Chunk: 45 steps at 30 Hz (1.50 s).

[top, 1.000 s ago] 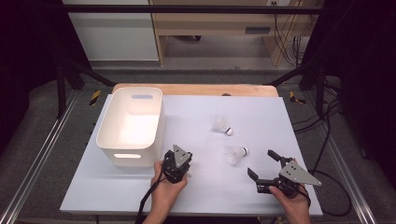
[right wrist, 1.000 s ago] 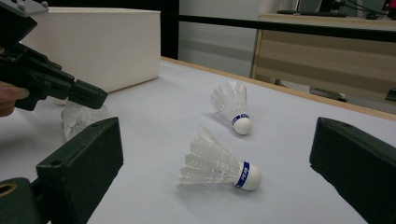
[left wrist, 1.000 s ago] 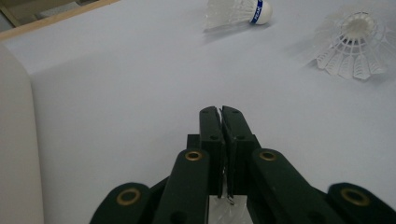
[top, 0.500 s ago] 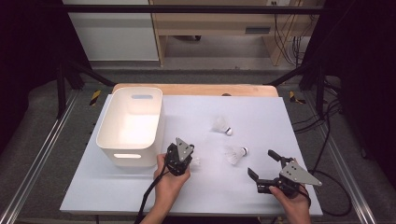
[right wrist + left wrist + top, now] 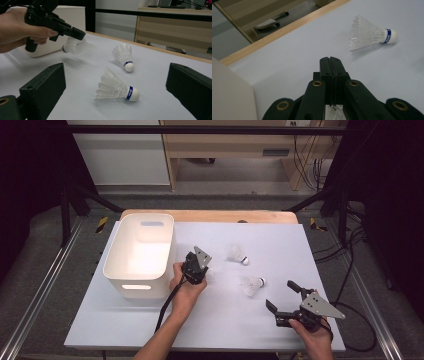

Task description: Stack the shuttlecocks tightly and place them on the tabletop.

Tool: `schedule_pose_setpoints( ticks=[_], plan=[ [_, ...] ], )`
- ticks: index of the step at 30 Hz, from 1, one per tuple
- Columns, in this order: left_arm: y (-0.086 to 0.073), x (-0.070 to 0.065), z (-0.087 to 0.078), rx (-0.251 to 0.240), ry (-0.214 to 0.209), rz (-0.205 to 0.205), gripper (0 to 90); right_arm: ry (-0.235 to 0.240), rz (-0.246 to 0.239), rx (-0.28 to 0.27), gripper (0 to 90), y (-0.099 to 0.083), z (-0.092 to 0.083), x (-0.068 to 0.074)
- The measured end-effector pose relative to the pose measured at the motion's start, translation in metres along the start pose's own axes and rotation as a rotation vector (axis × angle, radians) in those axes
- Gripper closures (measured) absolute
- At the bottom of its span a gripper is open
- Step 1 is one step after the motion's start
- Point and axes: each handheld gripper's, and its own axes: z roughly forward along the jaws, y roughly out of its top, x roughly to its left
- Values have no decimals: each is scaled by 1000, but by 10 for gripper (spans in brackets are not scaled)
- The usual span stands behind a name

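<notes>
Shuttlecock (image 5: 117,88) band — blue, lettering unreadable

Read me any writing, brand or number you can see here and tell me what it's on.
Nearer shuttlecock: white lettering on the blue band by its cork, too blurred to read.
Farther shuttlecock: white print on its blue band, too small to read.
Shuttlecock held by the left gripper: blurred, no print can be made out.
White bin: no writing to be seen.

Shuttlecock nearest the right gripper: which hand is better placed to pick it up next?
Right. The right gripper is open with that shuttlecock lying just ahead between its jaws; the left gripper is shut on another shuttlecock.
</notes>
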Motion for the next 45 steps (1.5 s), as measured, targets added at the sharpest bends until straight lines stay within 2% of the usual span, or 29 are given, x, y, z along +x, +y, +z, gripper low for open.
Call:
schedule_pose_setpoints(
  ticks=[1,3,6,10,16,27,31,37,40,45],
  plan=[
    [0,2,2,-9,-6,-8,895,-2,1,1,32,0,0,0],
    [-1,3,5,-6,-6,1,894,-3,3,-1,32,0,0,-1],
    [-6,3,10,28,-8,8,894,-1,8,-2,32,0,-1,-1],
    [-8,0,14,41,-15,5,894,2,3,-2,32,0,0,0],
    [-11,-1,17,63,-2,9,893,0,3,-4,32,0,-1,-1],
    [-12,0,15,58,9,18,888,1,2,-2,32,1,-1,0],
    [-12,-4,16,65,-9,18,877,0,4,-4,32,1,-1,-1],
    [-13,-11,19,73,-24,11,793,0,3,-4,32,1,-1,0],
    [-13,-12,18,71,-24,1,700,0,3,-6,32,1,-2,-1],
    [-12,-13,15,67,-20,3,623,1,7,-6,31,1,-1,-1]
  ],
)
